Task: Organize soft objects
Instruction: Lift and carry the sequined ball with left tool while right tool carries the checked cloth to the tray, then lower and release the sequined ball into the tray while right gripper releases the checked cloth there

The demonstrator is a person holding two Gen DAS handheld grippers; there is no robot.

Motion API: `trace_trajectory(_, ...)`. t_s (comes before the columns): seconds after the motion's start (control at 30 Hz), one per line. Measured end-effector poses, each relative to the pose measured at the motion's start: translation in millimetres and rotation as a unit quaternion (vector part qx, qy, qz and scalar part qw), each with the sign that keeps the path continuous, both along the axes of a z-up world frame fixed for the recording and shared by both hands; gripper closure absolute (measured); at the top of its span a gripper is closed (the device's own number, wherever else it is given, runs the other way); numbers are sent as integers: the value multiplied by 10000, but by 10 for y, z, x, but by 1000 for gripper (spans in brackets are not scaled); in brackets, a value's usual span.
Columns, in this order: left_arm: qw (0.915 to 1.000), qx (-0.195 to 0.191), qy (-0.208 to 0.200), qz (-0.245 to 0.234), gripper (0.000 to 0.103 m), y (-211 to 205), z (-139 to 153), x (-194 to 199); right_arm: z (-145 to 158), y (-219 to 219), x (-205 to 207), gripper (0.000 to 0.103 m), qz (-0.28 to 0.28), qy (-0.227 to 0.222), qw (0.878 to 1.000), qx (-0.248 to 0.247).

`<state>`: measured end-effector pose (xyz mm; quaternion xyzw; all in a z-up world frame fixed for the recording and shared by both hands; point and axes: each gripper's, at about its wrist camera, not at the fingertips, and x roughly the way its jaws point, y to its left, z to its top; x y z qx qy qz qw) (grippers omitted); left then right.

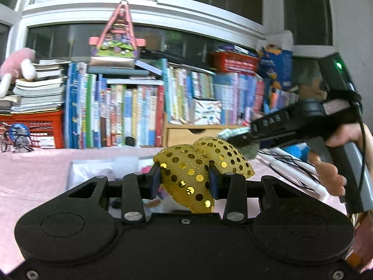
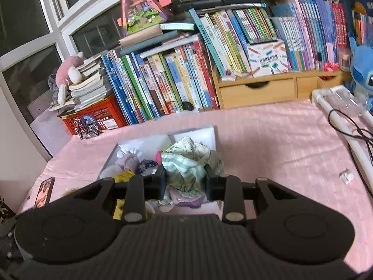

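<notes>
the left gripper (image 1: 185, 178) is clamping a gold sequined cloth (image 1: 198, 175) between its fingers, holding it up above the pink table (image 1: 35, 175). the right gripper (image 2: 185, 180) is pinching a bunched green checked cloth (image 2: 186, 165), which is hanging over the white box (image 2: 205, 133) of mixed soft pieces sitting toward the table's left edge. a phone (image 2: 44, 191) is lying by that left edge. books (image 2: 163, 81) are standing along the far edge, and a blue plush toy (image 2: 361, 70) is sitting at the far right corner.

Gold sequined fabric piece (image 1: 193, 175) — crumpled, held aloft; green checked cloth (image 2: 186, 168) bunched above white box (image 2: 205, 133).
</notes>
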<state>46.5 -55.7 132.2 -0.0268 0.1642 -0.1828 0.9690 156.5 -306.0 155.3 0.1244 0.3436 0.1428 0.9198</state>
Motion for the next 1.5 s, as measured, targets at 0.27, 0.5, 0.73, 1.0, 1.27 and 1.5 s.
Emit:
trace_trajectory(0.27, 9987, 53, 87, 507, 65, 363, 125, 382, 73, 271, 114, 67, 106, -79, 9999, -108)
trace_trajectory(0.5, 9957, 255, 327, 824, 65, 576, 147, 870, 71, 494, 284, 67, 175, -52, 9996, -215)
trace_trajectory(0.73, 9917, 461, 720, 958, 65, 772, 136, 1383, -1, 739, 523, 67, 255, 75, 9989, -388)
trace_trajectory(1.0, 9823, 635, 1427, 1029, 65, 937, 12, 1981, -141, 1106, 831, 67, 443, 350, 9965, -614)
trace_trajectory(1.27, 9714, 638, 2023, 1067, 65, 1055, -265, 2309, -322, 1442, 1060, 67, 669, 580, 9919, -911)
trace_trajectory(1.5, 9666, 678, 2202, 1123, 64, 1134, -461, 2386, -513, 1599, 1202, 67, 773, 848, 9880, -1036)
